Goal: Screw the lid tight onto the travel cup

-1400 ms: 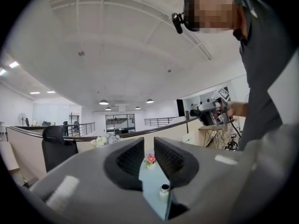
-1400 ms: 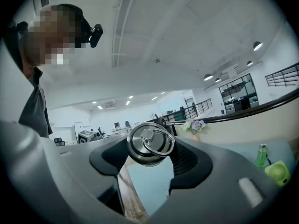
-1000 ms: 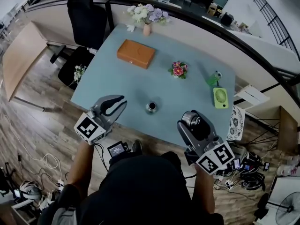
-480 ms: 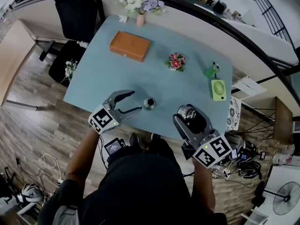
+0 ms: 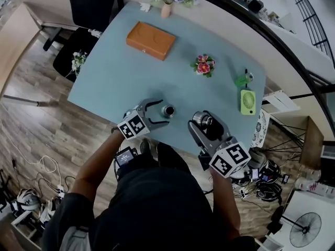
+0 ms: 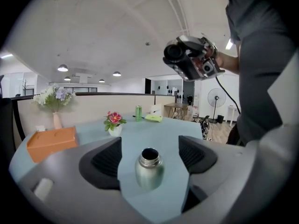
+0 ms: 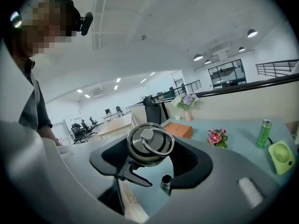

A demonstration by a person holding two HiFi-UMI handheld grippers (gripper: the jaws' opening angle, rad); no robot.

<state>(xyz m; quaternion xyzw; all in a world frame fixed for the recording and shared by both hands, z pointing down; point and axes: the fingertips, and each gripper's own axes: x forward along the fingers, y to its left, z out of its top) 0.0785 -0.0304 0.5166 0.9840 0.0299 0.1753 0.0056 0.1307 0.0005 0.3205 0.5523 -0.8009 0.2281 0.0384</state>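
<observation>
Two changes: my left tongs [image 5: 163, 113] have reached the travel cup [image 6: 149, 169], jaws just opening, straddling it untouched; my right tongs [image 5: 203, 121] clench the lid [image 7: 150, 144]. Gripping comes next, I judge.

A pale blue table [image 5: 118, 80] sits on a wood-plank floor [image 5: 36, 129], with a black office chair [image 5: 91, 1] at its far corner and a light wooden desk [image 5: 15, 35] off to the left. Cables [image 5: 31, 208] trail over the boards on the near side, and a standing fan [image 5: 303, 237] waits at the bottom right. Overhead it's a white ceiling dotted with round lights [image 6: 62, 68], and a dark railing [image 7: 280, 66] runs along an upper level.
</observation>
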